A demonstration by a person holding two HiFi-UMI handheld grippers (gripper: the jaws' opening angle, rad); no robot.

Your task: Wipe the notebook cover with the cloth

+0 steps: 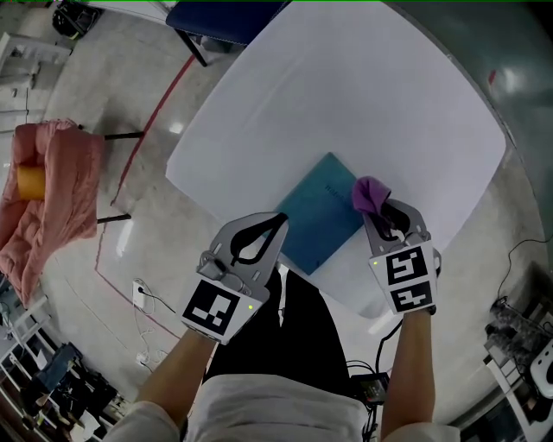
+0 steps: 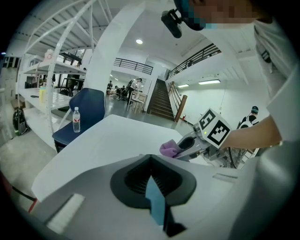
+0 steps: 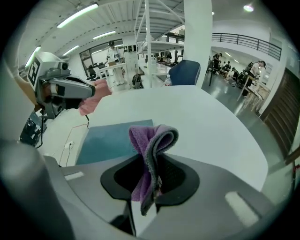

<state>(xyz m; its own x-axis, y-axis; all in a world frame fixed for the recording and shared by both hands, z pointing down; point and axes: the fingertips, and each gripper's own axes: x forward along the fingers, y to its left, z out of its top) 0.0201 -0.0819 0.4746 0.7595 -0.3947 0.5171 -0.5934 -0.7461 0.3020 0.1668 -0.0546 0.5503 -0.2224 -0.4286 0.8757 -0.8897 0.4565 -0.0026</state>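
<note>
At the far left of the head view, a rumpled pink quilted fabric (image 1: 54, 200) is draped over a dark frame, with an orange cylinder-shaped object (image 1: 30, 181) beside it. A white power strip (image 1: 138, 290) lies on the pale floor below. A dark blue chair (image 1: 223, 17) stands at the far side of the big white rounded table (image 1: 363, 104). In the left gripper view a clear plastic water bottle (image 2: 76, 119) stands on that chair's seat.

The left gripper (image 1: 278, 223) reaches onto the table's near side. Its jaws are clenched on the near-left edge of the flat teal notebook (image 1: 321, 214), and a thin teal strip of the cover shows pinched between them in the left gripper view. The notebook lies turned diagonally on the table, close to the near edge, with its cover up.

At the notebook's right corner is the purple folded cloth (image 1: 370, 194), grasped by the right gripper (image 1: 380, 210). The right gripper view shows its jaws closed on the cloth, which rises from between them and curls over in a loop. The notebook lies just past it to the left. I cannot tell whether the cloth touches the cover. The two grippers are near each other, at opposite sides of the notebook.
</note>
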